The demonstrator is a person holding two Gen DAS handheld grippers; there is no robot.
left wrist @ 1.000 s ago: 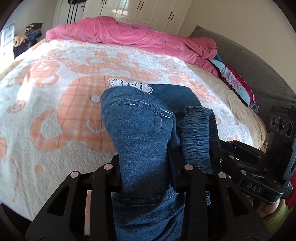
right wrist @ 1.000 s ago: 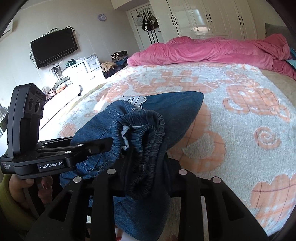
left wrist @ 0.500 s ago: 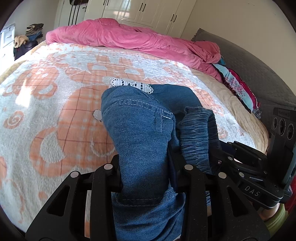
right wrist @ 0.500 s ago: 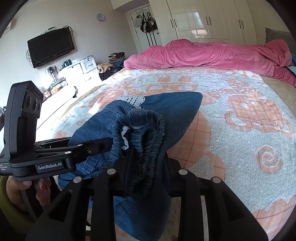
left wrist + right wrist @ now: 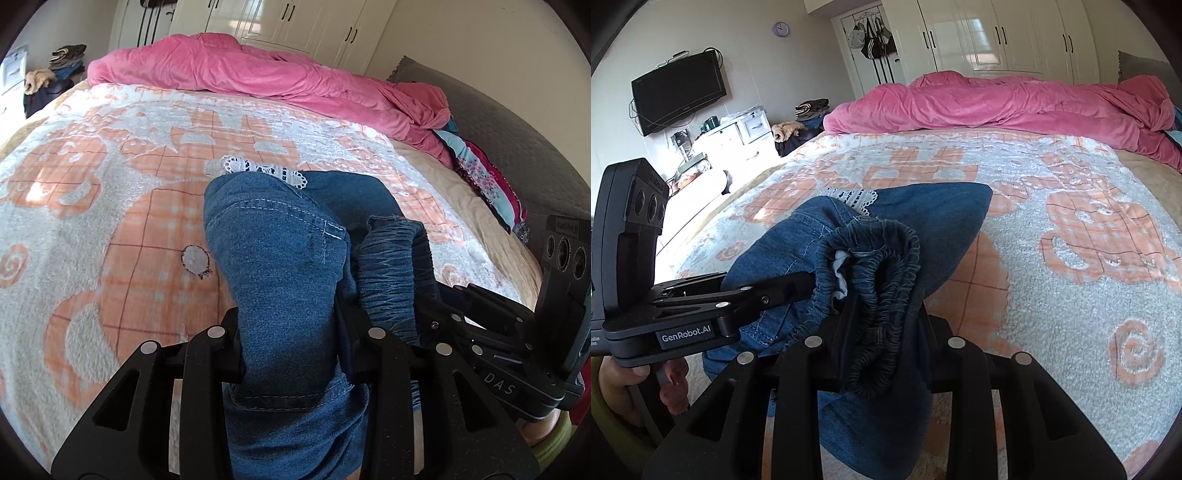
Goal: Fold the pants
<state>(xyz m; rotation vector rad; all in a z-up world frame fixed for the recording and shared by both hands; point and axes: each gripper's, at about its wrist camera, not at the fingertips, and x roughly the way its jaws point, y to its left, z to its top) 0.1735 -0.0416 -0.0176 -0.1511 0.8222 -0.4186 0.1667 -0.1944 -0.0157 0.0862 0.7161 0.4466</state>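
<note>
both grippers carried further over the bed [image 5: 92, 236]; left gripper [image 5: 291, 350] and right gripper [image 5: 882, 328] clamp the jeans [image 5: 280, 266] waistband, final fold unlaid.

Ahead: open stretch of orange-and-white fleece bed blanket [image 5: 122, 206].
Far ahead: rumpled pink duvet [image 5: 258, 77] bars the bed's end.
Right: grey padded headboard [image 5: 517, 147].

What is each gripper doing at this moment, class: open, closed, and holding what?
Left gripper: closed on the denim pants.
Right gripper: closed on the pants' elastic waistband.
</note>
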